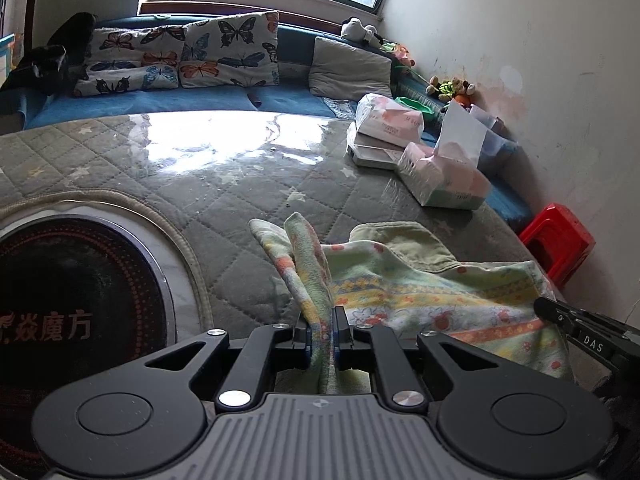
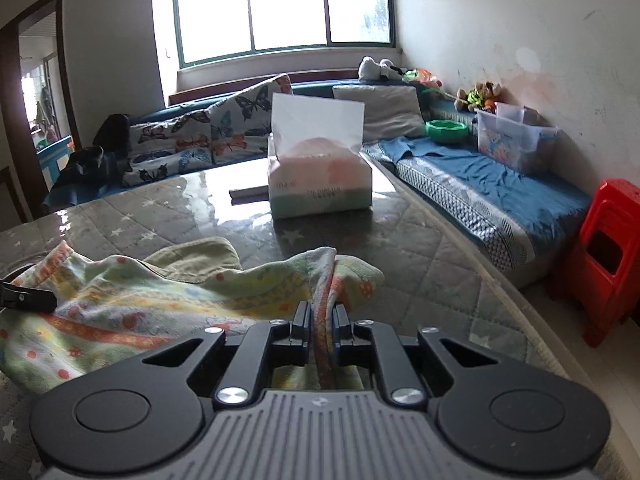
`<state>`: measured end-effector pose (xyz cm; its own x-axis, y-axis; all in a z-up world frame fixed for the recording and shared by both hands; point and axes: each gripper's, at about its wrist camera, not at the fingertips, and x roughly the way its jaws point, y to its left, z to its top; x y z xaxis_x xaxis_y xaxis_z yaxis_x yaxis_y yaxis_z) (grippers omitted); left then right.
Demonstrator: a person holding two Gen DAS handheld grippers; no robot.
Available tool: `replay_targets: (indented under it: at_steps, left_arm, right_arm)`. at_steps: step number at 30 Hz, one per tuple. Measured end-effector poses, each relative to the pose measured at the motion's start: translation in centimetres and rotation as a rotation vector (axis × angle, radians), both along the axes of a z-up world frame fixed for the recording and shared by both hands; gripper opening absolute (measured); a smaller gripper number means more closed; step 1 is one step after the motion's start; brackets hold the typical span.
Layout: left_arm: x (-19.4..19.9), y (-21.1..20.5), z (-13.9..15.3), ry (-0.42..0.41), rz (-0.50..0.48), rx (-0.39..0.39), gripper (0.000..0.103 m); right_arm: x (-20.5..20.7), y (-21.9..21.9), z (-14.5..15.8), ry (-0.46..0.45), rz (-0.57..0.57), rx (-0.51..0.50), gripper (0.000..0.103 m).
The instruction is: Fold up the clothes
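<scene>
The left hand-held gripper point(image 1: 323, 330) is clamping a bunched fold of the towel point(image 1: 432, 292), and the right hand-held gripper point(image 2: 322, 330) is pinching another fold of it; in both views the pinched cloth is disappearing behind the gripper bodies. The towel is lying rumpled on the quilted grey counter point(image 1: 224, 216), soft terry with pastel stripes and orange flowers, pale green underside showing. Near it, a tissue pack point(image 2: 320, 184) is standing under glare.
</scene>
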<state>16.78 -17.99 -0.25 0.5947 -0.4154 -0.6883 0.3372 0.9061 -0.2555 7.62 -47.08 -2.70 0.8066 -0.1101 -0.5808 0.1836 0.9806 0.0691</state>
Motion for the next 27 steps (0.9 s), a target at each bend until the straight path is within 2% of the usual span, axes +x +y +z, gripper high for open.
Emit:
replay_targets:
  at_steps: [14, 16, 19, 22, 24, 25, 27]
  left_arm:
    - [-1.2, -1.2, -0.7, -0.017, -0.045, 0.058, 0.01]
    - [-1.2, -1.4, -0.7, -0.024, -0.043, 0.072, 0.013]
    - [-1.1, -1.5, -0.8, -0.03, -0.039, 0.083, 0.014]
    - [-1.2, -1.6, -0.9, -0.032, -0.036, 0.091, 0.015]
    - [-1.2, -1.7, -0.9, -0.036, -0.036, 0.097, 0.016]
    - [-1.3, -1.8, -1.0, -0.038, -0.035, 0.101, 0.017]
    - [-1.4, -1.8, -1.0, -0.042, -0.032, 0.107, 0.019]
  right_arm:
    - [-0.1, -0.6, -0.7, 0.04, -0.019, -0.017, 0.011]
    - [0.0, -0.6, -0.9, 0.052, -0.027, -0.021, 0.013]
    - [0.0, -0.8, -1.0, 0.057, -0.035, -0.026, 0.021]
    - [-0.1, -0.6, -0.7, 0.048, -0.035, -0.038, 0.024]
    - [-0.3, -0.5, -0.5, 0.039, -0.032, -0.045, 0.033]
    - [-0.4, -0.4, -0.4, 0.035, -0.029, -0.047, 0.04]
    - [-0.4, 0.0, -0.1, 0.026, -0.018, -0.048, 0.046]
